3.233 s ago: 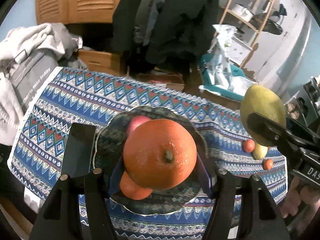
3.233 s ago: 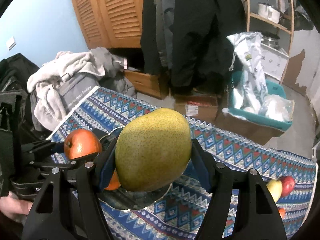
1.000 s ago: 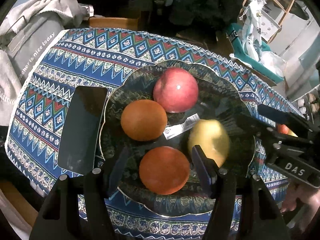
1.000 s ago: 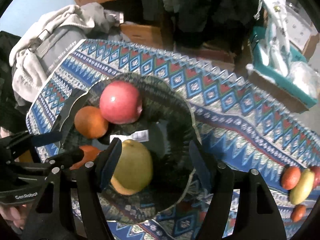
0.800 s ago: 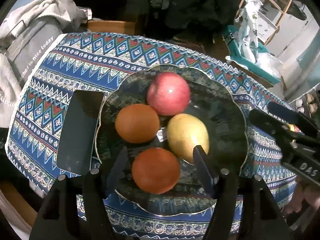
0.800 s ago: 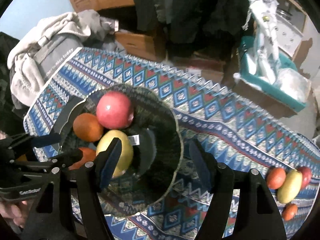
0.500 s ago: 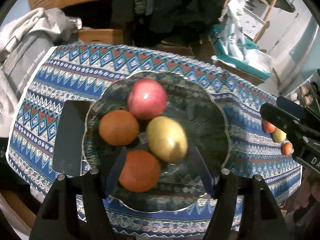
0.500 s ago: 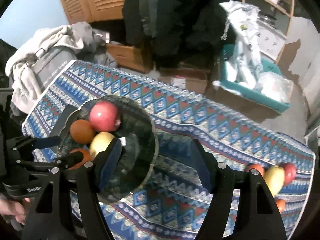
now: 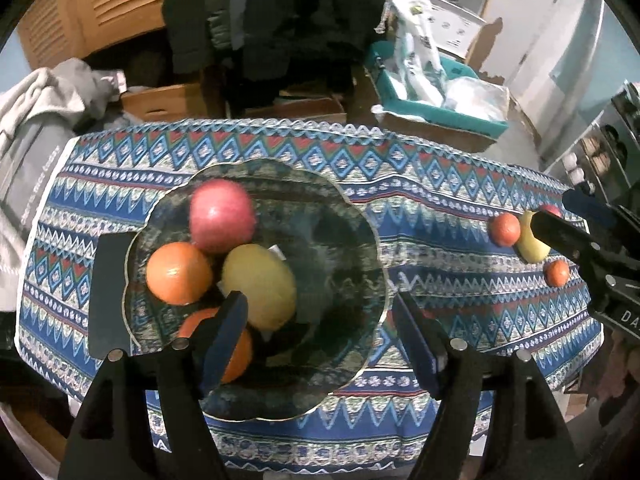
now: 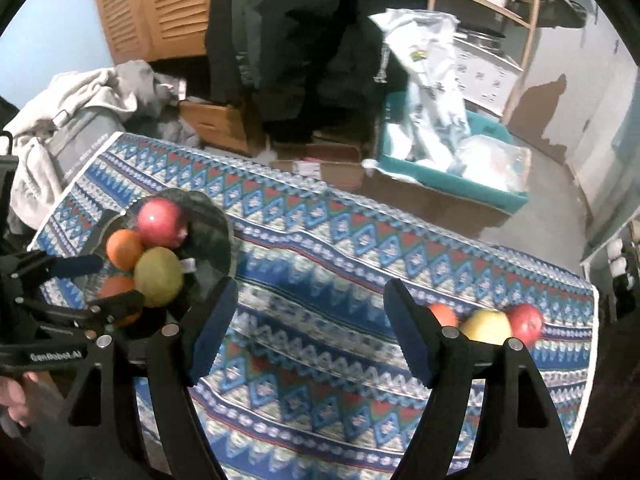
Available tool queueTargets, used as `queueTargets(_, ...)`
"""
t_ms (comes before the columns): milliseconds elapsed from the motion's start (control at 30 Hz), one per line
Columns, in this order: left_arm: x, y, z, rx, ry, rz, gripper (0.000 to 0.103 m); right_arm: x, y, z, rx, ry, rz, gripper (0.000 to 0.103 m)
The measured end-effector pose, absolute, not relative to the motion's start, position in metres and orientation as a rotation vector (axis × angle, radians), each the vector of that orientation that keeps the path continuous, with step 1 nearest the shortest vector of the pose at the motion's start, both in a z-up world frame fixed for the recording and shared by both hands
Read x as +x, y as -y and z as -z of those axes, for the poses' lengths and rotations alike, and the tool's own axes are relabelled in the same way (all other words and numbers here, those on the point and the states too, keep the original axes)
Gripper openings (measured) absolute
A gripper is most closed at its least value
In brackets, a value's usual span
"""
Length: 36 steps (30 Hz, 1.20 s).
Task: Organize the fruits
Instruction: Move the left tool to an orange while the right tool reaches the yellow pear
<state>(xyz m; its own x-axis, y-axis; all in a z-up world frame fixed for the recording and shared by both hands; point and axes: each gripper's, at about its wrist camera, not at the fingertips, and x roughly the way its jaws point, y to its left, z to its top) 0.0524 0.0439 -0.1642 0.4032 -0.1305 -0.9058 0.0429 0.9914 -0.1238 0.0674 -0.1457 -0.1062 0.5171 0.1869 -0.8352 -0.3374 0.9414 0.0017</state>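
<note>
A dark patterned glass plate [image 9: 352, 280] on the blue patterned tablecloth holds a red apple [image 9: 222, 216], an orange [image 9: 179, 273], a green pear [image 9: 260, 285] and a second orange [image 9: 236, 354]. My left gripper [image 9: 320, 340] is open and empty above the plate's near side. My right gripper [image 10: 306, 328] is open and empty over the middle of the cloth; the plate [image 10: 218, 240] is to its left. Loose fruits lie at the right end: a small red-orange one [image 10: 442, 315], a yellow one [image 10: 486, 328], a red apple [image 10: 526, 323].
A black phone [image 9: 108, 292] lies left of the plate. Beyond the table are a grey bag with clothes [image 9: 36, 128], cardboard boxes [image 10: 224, 124], a teal crate with plastic bags [image 10: 452, 160], hanging dark coats and wooden shelves. The right gripper's fingers [image 9: 576, 240] show at the left view's right edge.
Both grippers let go of their fruit, the orange and the pear, onto the plate and have drawn back and up. The right gripper has swung right toward the loose fruits.
</note>
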Motion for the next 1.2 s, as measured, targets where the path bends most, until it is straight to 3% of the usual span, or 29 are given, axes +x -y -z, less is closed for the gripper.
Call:
queueTargets(667, 0.073, 0.058, 0.146, 0.064, -1.099, 0.218, 0.076, 0.069, 0.275, 0.125, -0.051, -1.026, -0.127, 0.076)
queueTargets(1200, 0.111, 0.116, 0.175, 0.130, -1.121, 0.274, 0.076, 0.107, 0.325, 0.185, 0.053, -1.164, -0.068, 0.076)
